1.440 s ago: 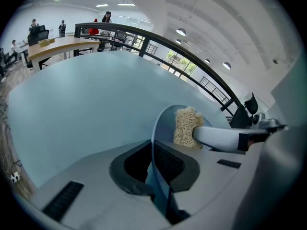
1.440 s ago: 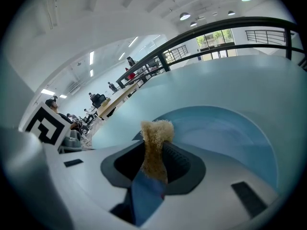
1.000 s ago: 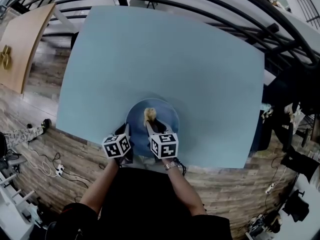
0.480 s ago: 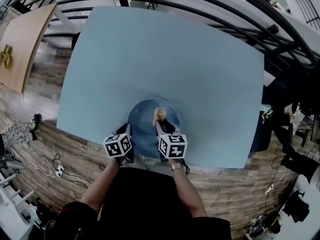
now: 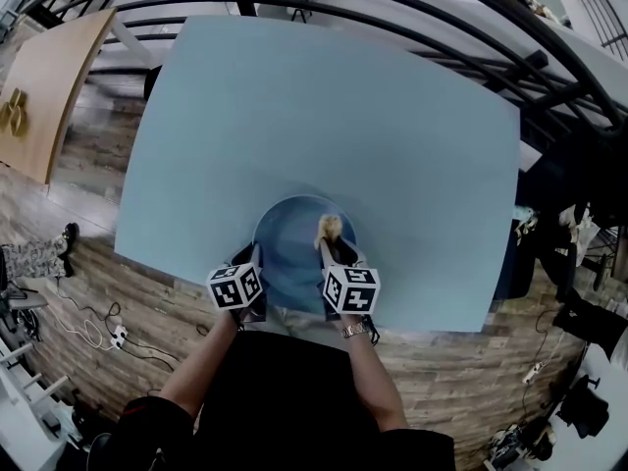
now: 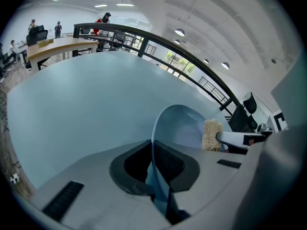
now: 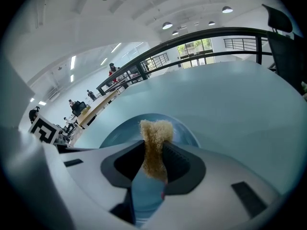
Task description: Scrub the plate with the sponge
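The left gripper pinches the blue plate's near rim between its fingers. The right gripper clamps a tan sponge, its tip poking beyond the fingers onto the plate.

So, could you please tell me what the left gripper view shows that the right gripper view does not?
Only the left gripper view shows the left gripper, its jaws shut on the rim of the blue plate. Only the right gripper view shows the right gripper pinching the tan sponge between its pads. Both views show the sponge over the plate's inner face, the light blue table and the dark railing behind it.
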`<state>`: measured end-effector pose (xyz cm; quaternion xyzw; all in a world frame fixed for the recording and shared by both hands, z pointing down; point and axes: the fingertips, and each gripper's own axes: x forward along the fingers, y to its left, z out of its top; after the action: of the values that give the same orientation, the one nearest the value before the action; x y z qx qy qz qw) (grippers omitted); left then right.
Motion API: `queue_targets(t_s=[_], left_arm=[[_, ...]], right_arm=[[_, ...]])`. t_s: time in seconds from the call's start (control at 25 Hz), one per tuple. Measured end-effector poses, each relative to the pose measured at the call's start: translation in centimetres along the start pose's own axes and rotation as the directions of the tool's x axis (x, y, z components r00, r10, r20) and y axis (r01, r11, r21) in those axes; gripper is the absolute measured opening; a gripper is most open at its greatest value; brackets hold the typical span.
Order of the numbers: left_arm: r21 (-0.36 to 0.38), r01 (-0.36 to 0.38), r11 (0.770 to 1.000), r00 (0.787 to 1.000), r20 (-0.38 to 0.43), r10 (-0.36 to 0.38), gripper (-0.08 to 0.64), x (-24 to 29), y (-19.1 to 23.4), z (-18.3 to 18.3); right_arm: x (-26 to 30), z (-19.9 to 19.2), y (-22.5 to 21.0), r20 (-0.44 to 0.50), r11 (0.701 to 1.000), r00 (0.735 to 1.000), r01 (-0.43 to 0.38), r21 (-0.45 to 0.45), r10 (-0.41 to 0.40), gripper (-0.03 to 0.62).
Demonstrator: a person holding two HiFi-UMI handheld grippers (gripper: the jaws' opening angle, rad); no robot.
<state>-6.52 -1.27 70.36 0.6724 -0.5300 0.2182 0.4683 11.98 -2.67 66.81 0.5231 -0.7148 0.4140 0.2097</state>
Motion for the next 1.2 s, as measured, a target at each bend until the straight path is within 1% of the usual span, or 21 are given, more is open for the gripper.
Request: queue_targets(t_s=[0.56, 0.72, 1.08, 1.2], left_arm=[[0.002, -0.003, 1.0, 1.0, 0.001, 0.003, 0.005, 0.0, 0.1, 0.0], [0.003, -0.005, 1.0, 1.0, 0.001, 0.005, 0.006, 0.0, 0.4, 0.0], [0.0, -0.01, 1.0, 1.0, 0.002, 0.01, 0.006, -0.1, 0.3, 0.2], [0.0, -0.008, 1.0, 1.0, 0.002, 0.008, 0.006, 0.0, 0.3, 0.1]], right_arm=[[-1.0, 0.1, -2.1, 0.0, 0.999, 0.999, 0.049, -0.004, -0.049, 0.112], [-1.1, -0.1, -2.1, -0.005, 0.998, 0.998, 0.055, -0.021, -0.055, 0.112], [-1.4, 0.0, -2.0, -0.003, 0.998, 0.998, 0.062, -0.018, -0.062, 0.112], [-1.5, -0.2, -1.4, -0.008, 0.998, 0.999, 0.052, -0.028, -0.052, 0.112]])
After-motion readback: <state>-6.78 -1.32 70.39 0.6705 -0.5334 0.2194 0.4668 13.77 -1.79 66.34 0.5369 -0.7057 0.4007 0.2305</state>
